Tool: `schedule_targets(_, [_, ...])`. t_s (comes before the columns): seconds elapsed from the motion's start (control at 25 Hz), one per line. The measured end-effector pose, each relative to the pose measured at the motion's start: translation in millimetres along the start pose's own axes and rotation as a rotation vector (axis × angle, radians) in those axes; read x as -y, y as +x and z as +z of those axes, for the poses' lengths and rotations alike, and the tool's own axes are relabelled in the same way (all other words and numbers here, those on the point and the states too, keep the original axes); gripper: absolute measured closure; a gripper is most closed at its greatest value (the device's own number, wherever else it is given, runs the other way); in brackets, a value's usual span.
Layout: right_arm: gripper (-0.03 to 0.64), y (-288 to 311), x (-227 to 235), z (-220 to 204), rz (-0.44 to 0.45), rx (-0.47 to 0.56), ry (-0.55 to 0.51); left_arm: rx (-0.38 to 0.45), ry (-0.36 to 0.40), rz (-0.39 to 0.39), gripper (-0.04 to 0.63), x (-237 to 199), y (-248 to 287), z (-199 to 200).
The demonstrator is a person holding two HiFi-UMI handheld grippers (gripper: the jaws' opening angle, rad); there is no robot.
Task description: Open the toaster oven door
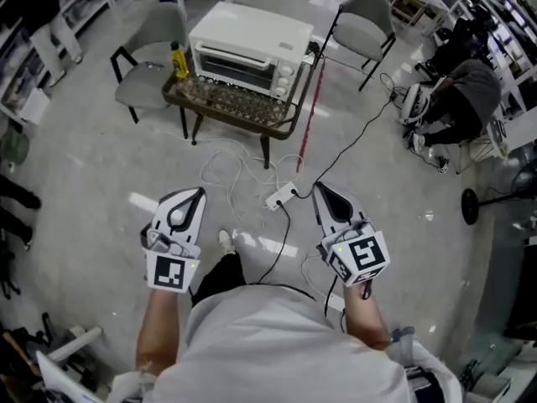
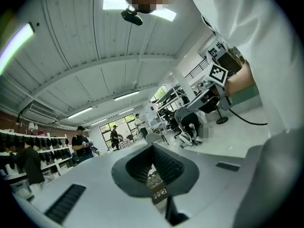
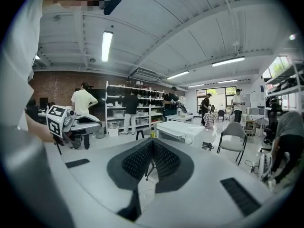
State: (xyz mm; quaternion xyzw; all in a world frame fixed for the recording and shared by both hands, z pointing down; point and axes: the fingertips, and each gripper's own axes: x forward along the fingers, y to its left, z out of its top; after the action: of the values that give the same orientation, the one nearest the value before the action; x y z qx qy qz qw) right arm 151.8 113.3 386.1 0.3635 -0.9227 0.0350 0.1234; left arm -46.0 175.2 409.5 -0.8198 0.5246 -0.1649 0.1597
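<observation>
A white toaster oven [image 1: 247, 53] stands on a low dark table [image 1: 277, 128] a few steps ahead of me, with its glass door closed. In the right gripper view the toaster oven [image 3: 178, 131] shows just past the jaws. My left gripper [image 1: 200, 192] and right gripper [image 1: 318, 187] are held at waist height over the floor, far short of the table. Both are shut with nothing between the pads. The left gripper's [image 2: 153, 148] own view points up toward the ceiling and the room. In its own view the right gripper [image 3: 153, 144] aims level at the oven.
A grey chair [image 1: 147, 74] stands left of the table, another chair [image 1: 362, 28] at the back right. A yellow bottle [image 1: 179, 61] sits beside the oven. A power strip [image 1: 281, 196] and cables lie on the floor ahead. A person [image 1: 457, 99] crouches at right.
</observation>
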Motion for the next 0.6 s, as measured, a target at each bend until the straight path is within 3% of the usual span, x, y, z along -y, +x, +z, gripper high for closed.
schedule_targets(0.24, [0.595, 75.1, -12.3, 31.7, -0.008, 0.003, -0.003, 0.101, -0.033, -0.103, 0.578, -42.4, 47.9, -14.7])
schedule_targets(0.6, [0.595, 110.7, 9.1, 37.9, -0.072, -0.019, 0.024, 0.088, -0.069, -0.175, 0.578, -76.6, 93.7, -39.8])
